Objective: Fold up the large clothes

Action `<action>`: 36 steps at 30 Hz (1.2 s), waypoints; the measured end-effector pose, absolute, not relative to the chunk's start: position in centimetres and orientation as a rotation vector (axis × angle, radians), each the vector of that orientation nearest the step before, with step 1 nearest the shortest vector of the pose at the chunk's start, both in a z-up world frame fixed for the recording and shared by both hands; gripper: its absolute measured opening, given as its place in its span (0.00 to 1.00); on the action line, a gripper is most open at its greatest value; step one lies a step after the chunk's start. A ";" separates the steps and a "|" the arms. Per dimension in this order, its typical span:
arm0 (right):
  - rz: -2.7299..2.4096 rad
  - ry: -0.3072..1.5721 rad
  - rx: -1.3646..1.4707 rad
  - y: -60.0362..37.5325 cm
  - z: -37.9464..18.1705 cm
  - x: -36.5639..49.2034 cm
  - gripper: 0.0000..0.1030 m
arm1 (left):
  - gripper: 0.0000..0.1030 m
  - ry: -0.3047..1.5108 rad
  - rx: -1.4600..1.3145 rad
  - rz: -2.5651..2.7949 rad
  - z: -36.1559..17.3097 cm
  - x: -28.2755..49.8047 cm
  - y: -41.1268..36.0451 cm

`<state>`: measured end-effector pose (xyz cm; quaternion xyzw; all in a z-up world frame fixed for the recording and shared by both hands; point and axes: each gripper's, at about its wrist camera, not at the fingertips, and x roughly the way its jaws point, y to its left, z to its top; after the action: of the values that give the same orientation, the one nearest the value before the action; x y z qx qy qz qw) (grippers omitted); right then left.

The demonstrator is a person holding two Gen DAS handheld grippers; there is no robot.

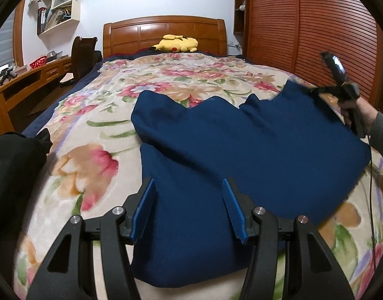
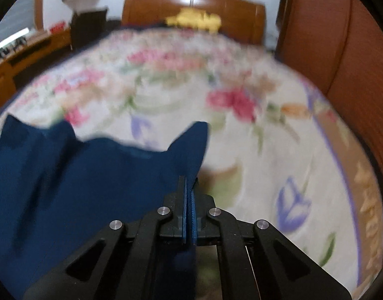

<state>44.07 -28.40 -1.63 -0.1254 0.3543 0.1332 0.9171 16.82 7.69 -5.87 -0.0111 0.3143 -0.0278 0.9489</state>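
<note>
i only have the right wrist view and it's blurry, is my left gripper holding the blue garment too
Observer: No. The left gripper is open, its fingers either side of a strip of the blue garment near the bottom edge.
Operator: is the right one really clamped on cloth
Observer: Yes, the right gripper pinches the garment's far right corner and lifts it off the bedspread.
Operator: anything else on the bed
Observer: A yellow plush toy lies by the headboard, and dark clothing sits at the left edge.
</note>
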 end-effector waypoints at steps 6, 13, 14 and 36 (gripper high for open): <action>0.041 0.814 -0.320 -30.7 -2.5 46.1 0.00 | 0.53 0.641 -0.034 -0.047 -5.9 16.7 8.0; 0.051 0.790 -0.307 -29.6 -1.1 43.7 0.39 | 0.53 0.649 -0.033 -0.046 -6.0 16.6 8.3; 0.064 0.778 -0.311 -29.3 -0.8 42.9 0.51 | 0.53 0.648 -0.032 -0.046 -5.9 16.6 8.3; 0.295 0.645 -0.317 -26.6 0.0 23.7 0.71 | 0.53 0.646 -0.013 -0.025 -5.7 14.3 9.0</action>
<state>23.69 -26.58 -0.02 -0.1548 0.3145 0.1438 0.9255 14.30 9.03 -5.71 -0.0066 0.3176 -0.0123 0.9481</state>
